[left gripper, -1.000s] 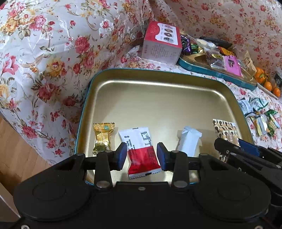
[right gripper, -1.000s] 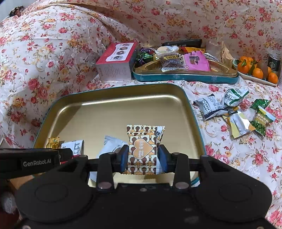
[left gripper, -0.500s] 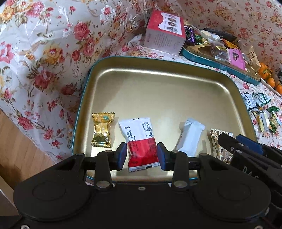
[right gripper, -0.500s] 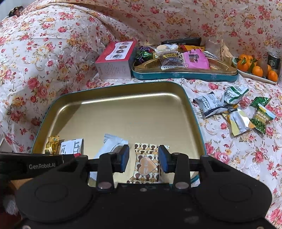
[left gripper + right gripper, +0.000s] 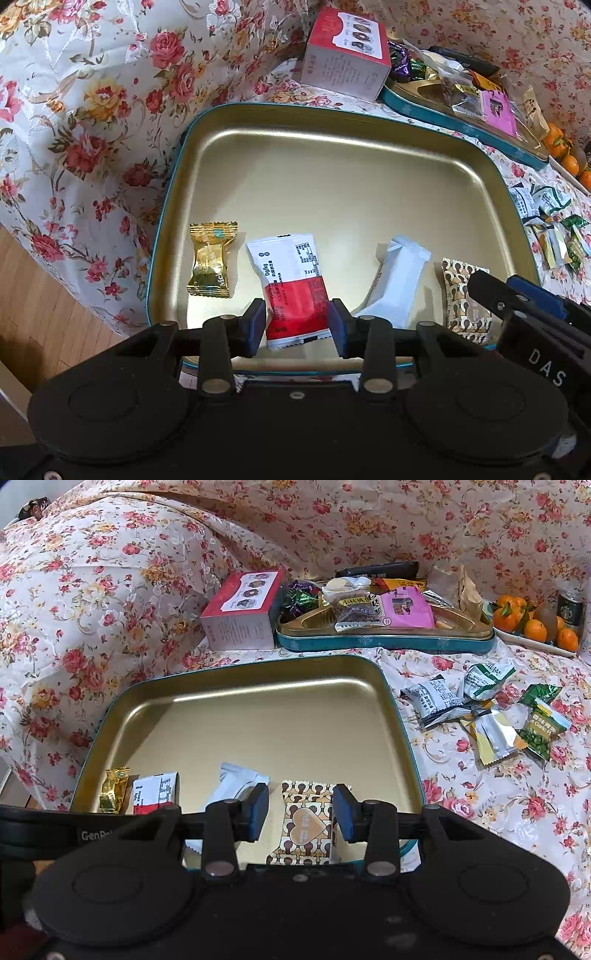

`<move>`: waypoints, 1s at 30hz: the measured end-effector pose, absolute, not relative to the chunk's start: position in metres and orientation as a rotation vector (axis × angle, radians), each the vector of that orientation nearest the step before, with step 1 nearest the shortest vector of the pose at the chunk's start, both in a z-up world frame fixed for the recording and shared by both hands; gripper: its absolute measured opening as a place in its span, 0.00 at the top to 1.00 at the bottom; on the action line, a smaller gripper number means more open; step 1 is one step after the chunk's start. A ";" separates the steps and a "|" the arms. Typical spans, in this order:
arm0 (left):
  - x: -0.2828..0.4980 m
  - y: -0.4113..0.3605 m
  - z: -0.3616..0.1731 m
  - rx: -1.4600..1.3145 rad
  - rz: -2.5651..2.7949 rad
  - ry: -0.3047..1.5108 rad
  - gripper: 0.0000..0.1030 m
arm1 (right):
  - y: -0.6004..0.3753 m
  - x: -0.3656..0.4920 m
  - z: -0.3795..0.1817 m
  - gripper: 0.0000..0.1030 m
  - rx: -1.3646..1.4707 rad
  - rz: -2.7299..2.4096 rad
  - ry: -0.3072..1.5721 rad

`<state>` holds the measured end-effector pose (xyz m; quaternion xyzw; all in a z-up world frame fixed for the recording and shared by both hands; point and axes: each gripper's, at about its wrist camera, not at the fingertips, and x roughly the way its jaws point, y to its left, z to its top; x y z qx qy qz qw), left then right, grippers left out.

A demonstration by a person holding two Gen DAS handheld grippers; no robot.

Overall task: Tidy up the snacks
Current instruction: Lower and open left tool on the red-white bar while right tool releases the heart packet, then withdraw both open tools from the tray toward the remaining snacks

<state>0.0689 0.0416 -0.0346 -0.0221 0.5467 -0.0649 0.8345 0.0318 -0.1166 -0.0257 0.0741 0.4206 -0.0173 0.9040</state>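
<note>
A gold tin tray (image 5: 332,177) (image 5: 258,720) lies on the flowered cloth. Along its near edge lie a gold candy (image 5: 210,258) (image 5: 114,790), a red-and-white packet (image 5: 291,284) (image 5: 155,788), a white packet (image 5: 399,284) (image 5: 236,782) and a brown patterned heart packet (image 5: 461,295) (image 5: 304,819). My left gripper (image 5: 296,325) is open above the red-and-white packet, holding nothing. My right gripper (image 5: 301,812) is open above the heart packet, which lies flat in the tray.
Several loose wrapped snacks (image 5: 487,712) lie on the cloth right of the tray. Behind it stand a red-and-white box (image 5: 243,609) and a second teal tin (image 5: 384,627) full of snacks. Oranges (image 5: 532,624) sit at the far right. Wooden floor (image 5: 44,314) shows at left.
My right gripper opened and let the heart packet drop flat into the tray, then drew back. My left gripper pulled back slightly, still open.
</note>
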 end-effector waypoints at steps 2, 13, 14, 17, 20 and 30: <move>0.068 0.041 -0.034 -0.044 -0.139 1.154 0.55 | -0.116 0.031 -0.024 0.60 0.151 -0.035 0.868; 0.064 0.035 -0.029 -0.015 -0.153 1.136 0.55 | -0.123 0.022 -0.017 0.59 0.158 -0.055 0.862; 0.064 0.034 -0.029 -0.012 -0.155 1.135 0.55 | -0.124 0.022 -0.017 0.59 0.160 -0.060 0.863; 0.062 0.032 -0.029 -0.002 -0.159 1.134 0.55 | -0.130 0.019 -0.015 0.59 0.172 -0.072 0.866; 0.060 0.028 -0.029 0.012 -0.164 1.131 0.55 | -0.136 0.016 -0.014 0.59 0.184 -0.084 0.871; 0.053 0.015 -0.030 0.057 -0.183 1.115 0.55 | -0.174 -0.001 -0.015 0.59 0.213 -0.165 0.868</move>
